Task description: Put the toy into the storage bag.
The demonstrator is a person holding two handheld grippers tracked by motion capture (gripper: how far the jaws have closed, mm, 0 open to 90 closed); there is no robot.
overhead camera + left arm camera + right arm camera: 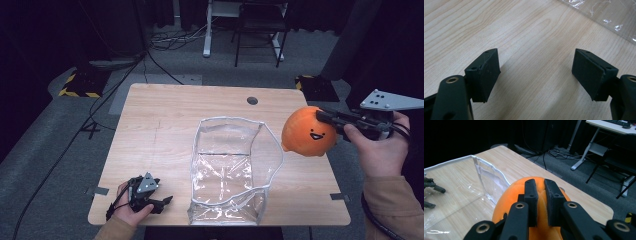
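Observation:
An orange plush toy with a small black face hangs in the air at the table's right side, just right of a clear plastic bag with a white rim that stands open on the wooden table. My right gripper is shut on the plush toy, pinching a fold of its top between the pads; its own view shows the right gripper from behind. My left gripper rests low at the table's front left, open; in its own view the left gripper has nothing between its pads.
The bag's open mouth faces up, left of the toy. A round cable hole sits near the table's far edge. Beyond the table are floor cables, a black chair and a white desk leg.

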